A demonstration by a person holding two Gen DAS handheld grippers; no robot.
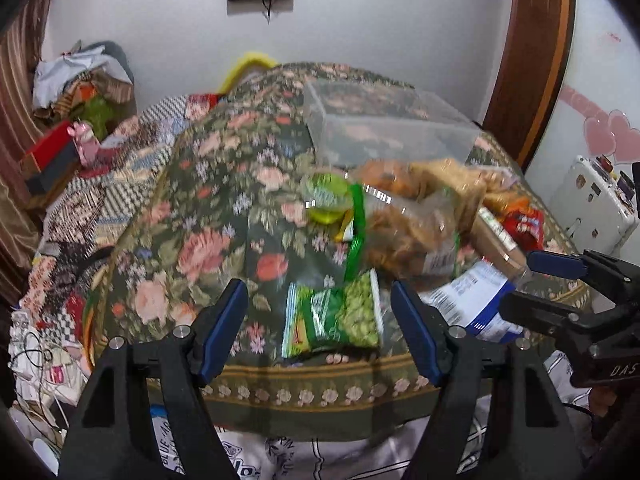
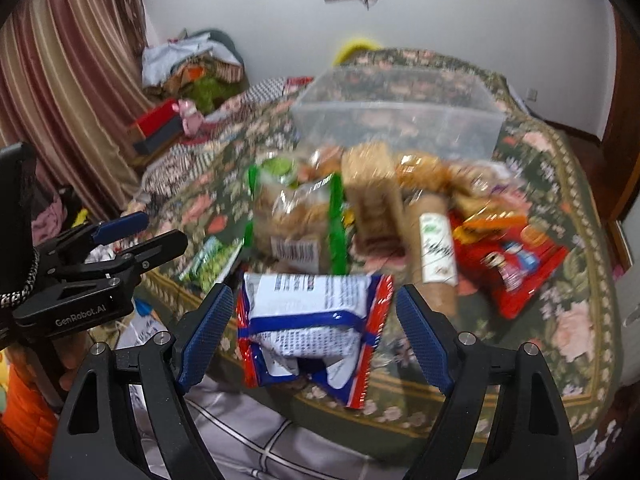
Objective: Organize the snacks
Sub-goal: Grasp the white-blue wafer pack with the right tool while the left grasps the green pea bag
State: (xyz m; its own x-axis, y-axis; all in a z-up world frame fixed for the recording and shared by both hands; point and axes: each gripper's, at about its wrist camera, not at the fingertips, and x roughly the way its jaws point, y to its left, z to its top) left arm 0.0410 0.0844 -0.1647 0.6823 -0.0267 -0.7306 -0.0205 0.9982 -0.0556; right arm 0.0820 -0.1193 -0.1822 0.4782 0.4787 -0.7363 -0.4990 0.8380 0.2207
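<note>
Snacks lie heaped on a floral green cloth (image 1: 208, 216). Left claw (image 1: 320, 328) gapes around a green pea packet (image 1: 340, 314), untouched; right claw (image 2: 316, 328) gapes around a white-blue-red packet (image 2: 312, 316). Clear plastic box (image 2: 396, 112) at twelve o'clock.

Wide open floral blanket (image 1: 224, 208) on the left side, plenty of room to sweep a gripper through there. Over on the right it's crowded: the snack pile (image 1: 412, 216) sits heaped right in front of the clear plastic bin (image 1: 384, 128), blocking the straight path in. The bin's top is open from above.
</note>
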